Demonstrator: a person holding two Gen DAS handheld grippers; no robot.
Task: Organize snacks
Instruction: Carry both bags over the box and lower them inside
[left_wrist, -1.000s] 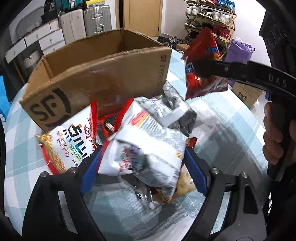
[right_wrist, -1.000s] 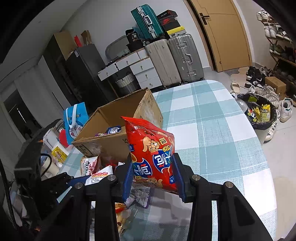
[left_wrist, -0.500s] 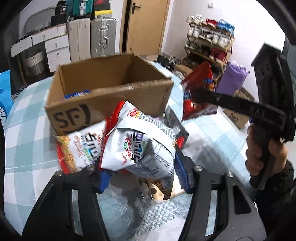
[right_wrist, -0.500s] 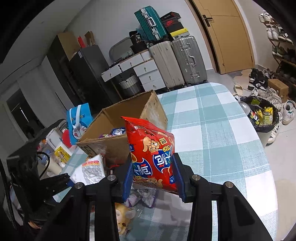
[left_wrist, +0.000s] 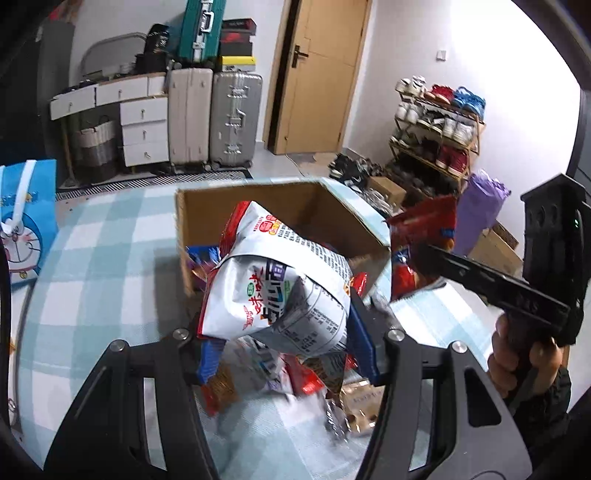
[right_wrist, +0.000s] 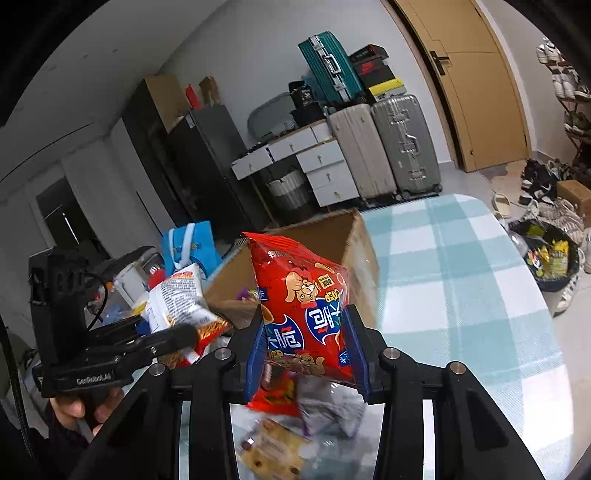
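Note:
My left gripper (left_wrist: 284, 338) is shut on a white snack bag with red trim (left_wrist: 277, 291), lifted clear of the table in front of the open cardboard box (left_wrist: 354, 218). The same white bag (right_wrist: 177, 295) shows at the left of the right wrist view. My right gripper (right_wrist: 306, 350) is shut on a red snack bag (right_wrist: 299, 306) and holds it up beside the cardboard box (right_wrist: 364, 258). That red bag (left_wrist: 421, 236) hangs right of the box in the left wrist view. Several loose snack packets (left_wrist: 295, 376) lie blurred on the checked tablecloth under both grippers. The box holds a few packets (left_wrist: 201, 258).
A blue cartoon gift bag (left_wrist: 22, 221) stands at the table's left edge. The teal checked tablecloth (right_wrist: 461, 277) stretches right of the box. Beyond the table are suitcases (left_wrist: 236, 118), white drawers (left_wrist: 142, 129), a door, a shoe rack (left_wrist: 439, 125) and a black bin (right_wrist: 550, 254).
The left gripper closed on the white bag and raised it off the pile toward the box, whose inside now shows. The right gripper rose slightly, still holding the red bag.

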